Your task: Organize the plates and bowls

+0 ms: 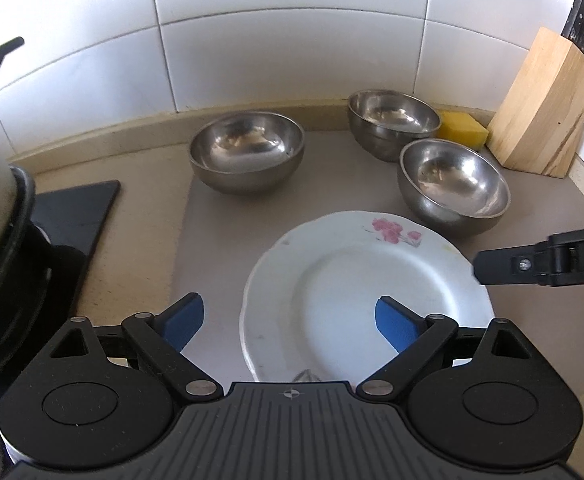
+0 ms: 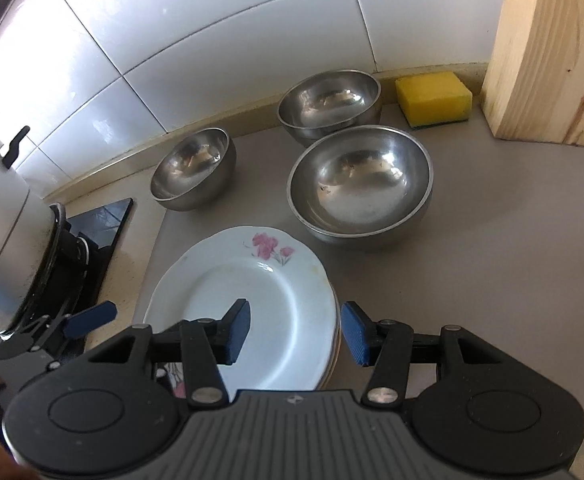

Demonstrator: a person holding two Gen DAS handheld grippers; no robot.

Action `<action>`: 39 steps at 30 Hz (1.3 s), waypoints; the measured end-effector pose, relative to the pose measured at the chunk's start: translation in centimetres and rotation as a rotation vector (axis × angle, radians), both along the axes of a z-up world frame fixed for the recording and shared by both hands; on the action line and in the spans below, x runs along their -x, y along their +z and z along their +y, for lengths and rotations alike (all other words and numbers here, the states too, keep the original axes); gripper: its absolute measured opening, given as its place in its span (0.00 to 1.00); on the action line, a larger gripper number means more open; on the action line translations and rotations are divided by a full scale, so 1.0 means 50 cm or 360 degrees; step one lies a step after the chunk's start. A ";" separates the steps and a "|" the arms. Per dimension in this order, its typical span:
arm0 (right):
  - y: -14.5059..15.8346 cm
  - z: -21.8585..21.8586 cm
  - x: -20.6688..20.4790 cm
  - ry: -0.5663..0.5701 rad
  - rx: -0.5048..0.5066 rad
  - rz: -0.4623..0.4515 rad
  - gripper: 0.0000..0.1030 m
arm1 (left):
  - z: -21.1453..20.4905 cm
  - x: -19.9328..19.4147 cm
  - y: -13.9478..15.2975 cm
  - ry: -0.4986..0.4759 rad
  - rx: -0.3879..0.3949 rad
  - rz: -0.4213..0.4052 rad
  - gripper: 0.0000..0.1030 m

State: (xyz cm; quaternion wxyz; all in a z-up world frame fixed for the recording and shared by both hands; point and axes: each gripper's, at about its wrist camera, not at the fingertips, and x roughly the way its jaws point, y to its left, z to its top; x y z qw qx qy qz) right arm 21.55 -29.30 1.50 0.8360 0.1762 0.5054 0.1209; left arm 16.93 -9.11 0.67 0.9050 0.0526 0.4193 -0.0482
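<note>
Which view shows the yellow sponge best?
The right wrist view: the yellow sponge shows whole there, top and front faces with its dark underside, beside the knife block. In the left wrist view the sponge is smaller and its left end is hidden behind the back steel bowl.

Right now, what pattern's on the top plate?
White plate, pink flower sprig on rim; clearest in right wrist view.

A yellow sponge (image 2: 433, 98) lies just beside the wooden knife block (image 1: 543, 112); a pot (image 2: 0, 232) sits on the stove (image 1: 76, 216).
</note>
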 end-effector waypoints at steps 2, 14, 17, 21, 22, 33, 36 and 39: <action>0.007 -0.001 0.004 -0.0005 0.0006 -0.0017 0.30 | 0.009 -0.002 0.004 0.0009 -0.0011 -0.0003 0.88; 0.081 0.036 -0.051 0.0007 0.0109 -0.0135 0.30 | 0.072 -0.073 0.060 0.0027 -0.0182 -0.0104 0.92; 0.110 0.057 -0.089 0.0065 0.0168 -0.0172 0.31 | 0.078 -0.106 0.077 0.0062 -0.0248 -0.0116 0.92; 0.158 0.081 -0.156 0.0154 0.0264 -0.0238 0.38 | 0.076 -0.148 0.118 0.0114 -0.0342 -0.0158 0.95; 0.169 0.088 -0.173 0.0182 0.0292 -0.0263 0.41 | 0.075 -0.160 0.127 0.0130 -0.0359 -0.0163 0.95; 0.109 0.133 -0.346 0.0357 0.0238 -0.0130 0.42 | 0.089 -0.317 0.076 0.0306 -0.0383 0.0027 0.95; 0.066 0.148 -0.383 0.0372 0.0197 -0.0058 0.42 | 0.096 -0.338 0.049 0.0311 -0.0399 0.0072 0.95; 0.029 0.159 -0.403 0.0375 0.0124 0.0015 0.42 | 0.110 -0.354 0.030 0.0319 -0.0384 0.0109 0.95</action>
